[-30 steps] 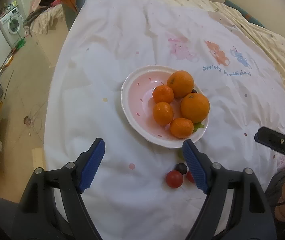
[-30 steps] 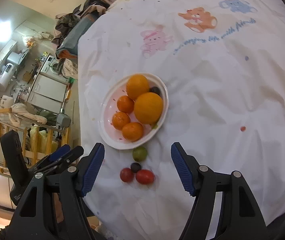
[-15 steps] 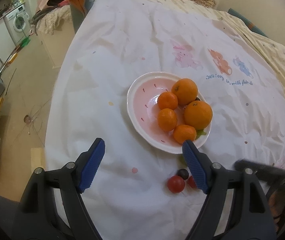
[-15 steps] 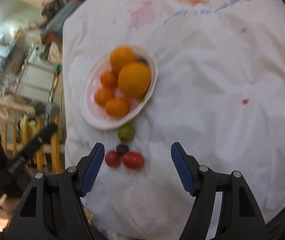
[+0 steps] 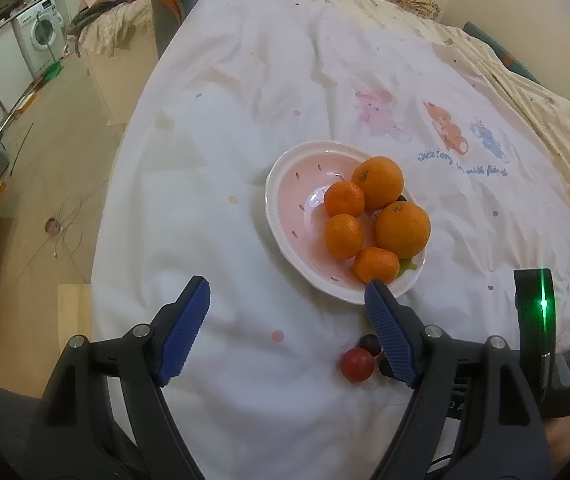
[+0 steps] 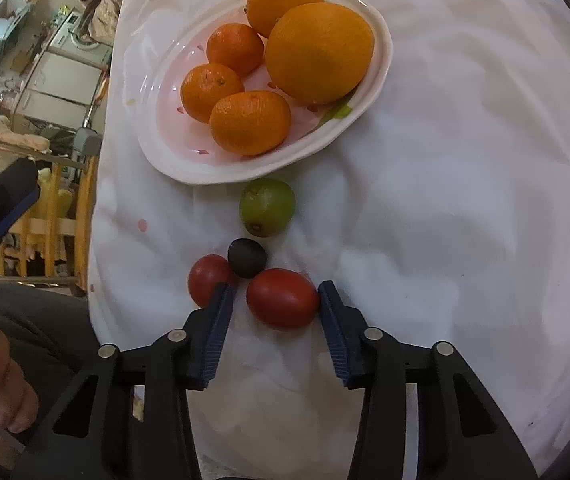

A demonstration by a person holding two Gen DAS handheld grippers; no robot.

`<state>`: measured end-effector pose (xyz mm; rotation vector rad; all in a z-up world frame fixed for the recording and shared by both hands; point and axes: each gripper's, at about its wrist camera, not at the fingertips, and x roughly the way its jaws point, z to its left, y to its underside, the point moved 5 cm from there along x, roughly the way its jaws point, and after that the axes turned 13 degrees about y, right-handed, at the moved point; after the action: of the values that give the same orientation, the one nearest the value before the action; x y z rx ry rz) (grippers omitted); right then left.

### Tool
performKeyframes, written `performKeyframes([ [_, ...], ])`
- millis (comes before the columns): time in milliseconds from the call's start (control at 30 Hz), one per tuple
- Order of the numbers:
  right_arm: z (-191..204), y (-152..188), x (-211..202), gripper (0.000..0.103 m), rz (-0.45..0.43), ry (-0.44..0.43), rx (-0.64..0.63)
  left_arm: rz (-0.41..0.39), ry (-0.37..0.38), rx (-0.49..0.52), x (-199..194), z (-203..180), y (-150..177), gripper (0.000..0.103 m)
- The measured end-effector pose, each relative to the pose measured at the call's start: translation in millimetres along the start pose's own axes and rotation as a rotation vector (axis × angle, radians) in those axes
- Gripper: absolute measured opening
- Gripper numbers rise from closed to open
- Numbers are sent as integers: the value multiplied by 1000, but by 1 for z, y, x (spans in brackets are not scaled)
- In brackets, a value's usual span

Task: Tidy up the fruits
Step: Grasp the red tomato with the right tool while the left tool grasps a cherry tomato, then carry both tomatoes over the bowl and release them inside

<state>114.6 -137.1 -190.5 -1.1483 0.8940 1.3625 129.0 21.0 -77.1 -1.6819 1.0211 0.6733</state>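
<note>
A pink-and-white plate (image 6: 165,152) (image 5: 285,216) holds several oranges and tangerines (image 6: 319,52) (image 5: 403,226). On the white cloth in front of it lie a green lime (image 6: 267,207), a dark plum (image 6: 247,258), a round red tomato (image 6: 205,280) (image 5: 357,365) and an oval red tomato (image 6: 283,298). My right gripper (image 6: 273,298) is low over the cloth, jaws partly closed around the oval red tomato, right pad touching it, left pad a little apart. My left gripper (image 5: 287,300) is open and empty, held above the cloth left of the small fruits.
The cloth (image 5: 245,120) has cartoon prints and covers a round table whose edge drops to the floor on the left. A washing machine (image 5: 41,36) and clutter stand far left. The right gripper's body (image 5: 537,320) shows at the right of the left wrist view.
My right gripper has dropped down toward the small fruits and narrowed its jaws around the oval red tomato. The left gripper has drifted slightly back and stays open.
</note>
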Motion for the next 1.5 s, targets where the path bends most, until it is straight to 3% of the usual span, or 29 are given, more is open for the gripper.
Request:
performKeyframes([
  [33,0,1,0,39,0,12,-7,4,-2,1,1,0,1,77],
  [300,-15,0,-26,39,-59,-29,46,56,-9,27,12,-4,10,77],
  [500,-46,-4,-64,39,-170,-49,159,156,-14,76,35,-16,30,77],
  [633,-63,1,-77,39,-208,-52,214,237,21,123,53,-33,48,76],
  [700,-70,5,-81,38,-213,-52,233,278,43,160,62,-43,56,64],
  [900,-76,8,-81,39,-212,-37,243,381,42,217,86,-60,77,52],
  [1033,-75,9,-80,39,-205,-19,228,382,24,265,91,-67,80,49],
  [1100,-72,8,-79,39,-204,-16,215,387,12,279,93,-67,80,36],
  [1167,-71,7,-79,39,-205,-12,210,388,4,272,93,-65,80,33],
  [1200,-70,7,-78,39,-203,-12,210,381,2,269,91,-64,78,26],
  [1333,-71,4,-76,39,-200,-12,219,374,-8,281,85,-63,77,26],
  [1500,-62,-1,-74,39,-197,-25,213,338,-7,226,72,-50,68,26],
])
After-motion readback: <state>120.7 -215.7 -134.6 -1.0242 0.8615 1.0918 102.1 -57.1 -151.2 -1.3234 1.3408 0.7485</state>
